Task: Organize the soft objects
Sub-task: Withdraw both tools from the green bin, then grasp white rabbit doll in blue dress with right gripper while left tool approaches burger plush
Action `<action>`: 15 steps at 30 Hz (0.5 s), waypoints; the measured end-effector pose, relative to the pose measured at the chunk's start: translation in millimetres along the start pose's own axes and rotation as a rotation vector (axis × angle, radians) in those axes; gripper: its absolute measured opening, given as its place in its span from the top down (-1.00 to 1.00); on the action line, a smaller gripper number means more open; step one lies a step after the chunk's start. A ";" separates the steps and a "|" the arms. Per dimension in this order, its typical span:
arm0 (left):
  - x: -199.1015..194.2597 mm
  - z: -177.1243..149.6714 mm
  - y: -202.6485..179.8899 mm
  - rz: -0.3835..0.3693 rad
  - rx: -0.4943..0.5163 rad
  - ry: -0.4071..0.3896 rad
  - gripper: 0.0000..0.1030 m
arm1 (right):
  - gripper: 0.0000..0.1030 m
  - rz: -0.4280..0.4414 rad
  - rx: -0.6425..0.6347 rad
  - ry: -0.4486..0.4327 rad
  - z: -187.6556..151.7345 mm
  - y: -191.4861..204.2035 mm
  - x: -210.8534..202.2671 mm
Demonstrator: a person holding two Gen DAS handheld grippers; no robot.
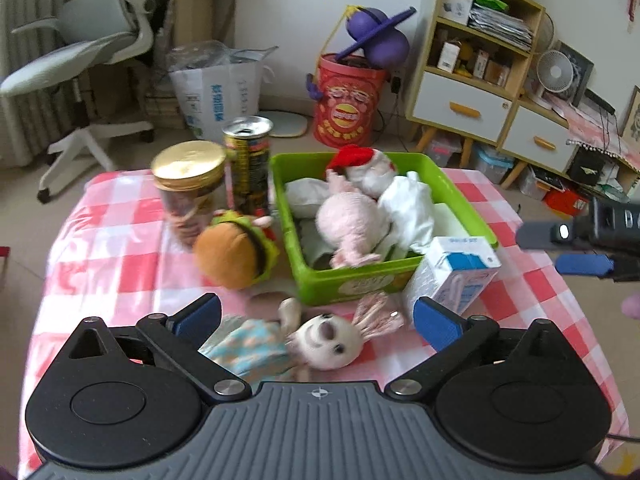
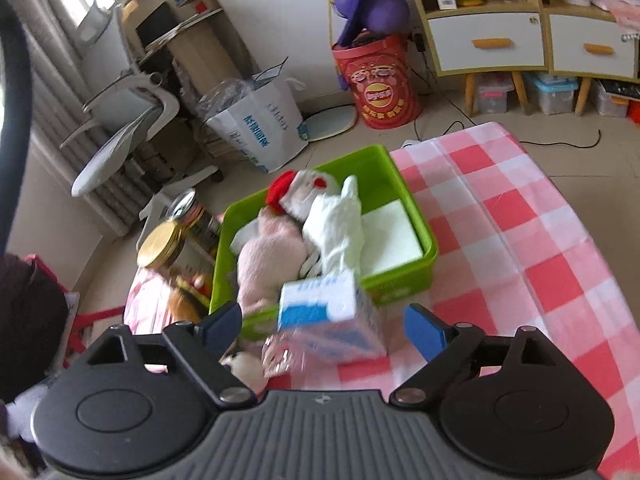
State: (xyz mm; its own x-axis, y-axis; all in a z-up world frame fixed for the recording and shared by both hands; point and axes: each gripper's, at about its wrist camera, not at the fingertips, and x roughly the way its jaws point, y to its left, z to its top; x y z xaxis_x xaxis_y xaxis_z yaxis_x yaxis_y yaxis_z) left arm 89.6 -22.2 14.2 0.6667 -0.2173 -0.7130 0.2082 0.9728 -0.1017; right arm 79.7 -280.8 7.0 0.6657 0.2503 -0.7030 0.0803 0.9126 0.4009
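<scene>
Left wrist: left gripper (image 1: 316, 316) jaws spread, empty, above plush rabbit (image 1: 320, 340); right gripper (image 2: 322, 326) spread, empty; green plastic bin (image 1: 452, 192) right half bare.

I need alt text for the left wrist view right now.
The open left gripper hangs over a rabbit doll lying on the checked tablecloth, not gripping it. Beyond sit a green bin of soft toys, a burger plush, a milk carton, a jar and a can.

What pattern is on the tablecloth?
Pink, red and white checks on the tablecloth, clearest in the right wrist view.
</scene>
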 end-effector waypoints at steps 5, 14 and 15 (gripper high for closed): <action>-15.0 -15.6 21.2 0.013 -0.044 -0.021 -0.90 | -0.46 -0.003 -0.028 -0.012 -26.0 15.3 -5.6; -8.7 -50.2 57.8 0.093 0.048 -0.076 -0.90 | -0.52 -0.008 -0.152 -0.020 -72.4 43.1 14.4; -6.5 -53.8 63.3 0.099 0.059 -0.079 -0.90 | -0.52 -0.007 -0.155 -0.004 -76.2 46.0 19.6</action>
State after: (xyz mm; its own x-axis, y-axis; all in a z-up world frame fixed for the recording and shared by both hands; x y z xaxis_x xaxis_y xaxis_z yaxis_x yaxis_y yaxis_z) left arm 59.9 45.1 -24.9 0.7401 -0.1288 -0.6601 0.1793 0.9838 0.0090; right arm 39.9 -209.3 -33.1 0.6687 0.2424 -0.7029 -0.0301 0.9534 0.3002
